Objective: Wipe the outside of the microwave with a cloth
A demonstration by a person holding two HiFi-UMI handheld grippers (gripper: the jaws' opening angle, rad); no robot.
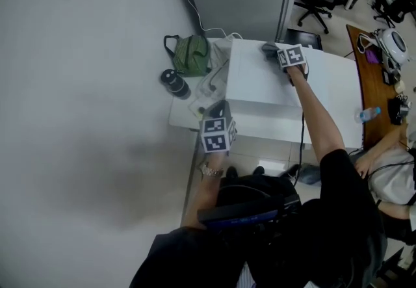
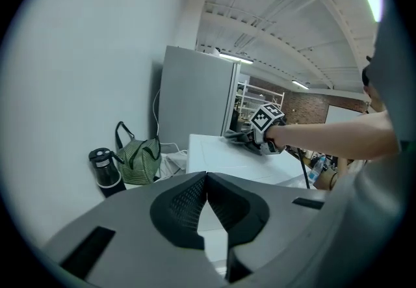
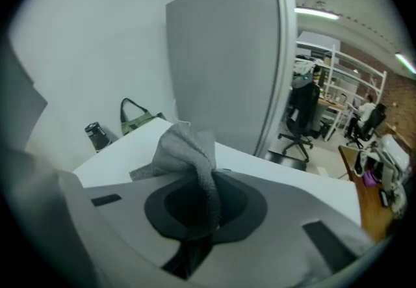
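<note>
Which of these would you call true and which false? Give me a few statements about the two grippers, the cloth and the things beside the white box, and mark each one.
1. The right gripper grips a grey cloth. True.
2. The cloth lies on the floor. False: it is up on the top of the white microwave.
3. The left gripper clamps a sponge. False: its jaws are together with nothing between them.
4. A green bag stands beside the microwave, with a dark bottle next to it. True.
5. Both grippers are on the cloth. False: only the right one is; the left is held near the microwave's front corner, away from the cloth.
</note>
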